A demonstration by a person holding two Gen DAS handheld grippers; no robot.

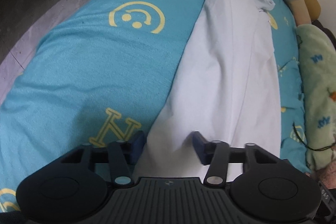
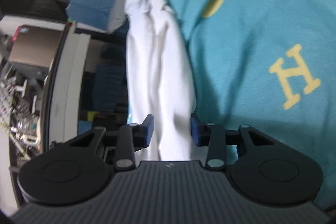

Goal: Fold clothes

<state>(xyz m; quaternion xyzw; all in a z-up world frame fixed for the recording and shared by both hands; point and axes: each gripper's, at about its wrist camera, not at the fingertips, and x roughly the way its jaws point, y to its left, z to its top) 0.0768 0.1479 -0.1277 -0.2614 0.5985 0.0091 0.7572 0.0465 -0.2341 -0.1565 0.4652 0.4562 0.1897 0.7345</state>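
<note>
White garment lies in a long strip on the teal bed. Both tongs, left and right, stand apart with cloth between their fingers, not clamped. Judged: close both evenly and keep the strip taut.

Teal letter-print bedspread, green blanket

The white garment is thin, smooth cloth with soft creases. The turquoise bed cover under it is fuzzy, matt cloth (it looks like fleece) with yellow print. The left gripper and the right gripper are matt black plastic with ribbed housings, dull metal pins and blue pads.
</note>
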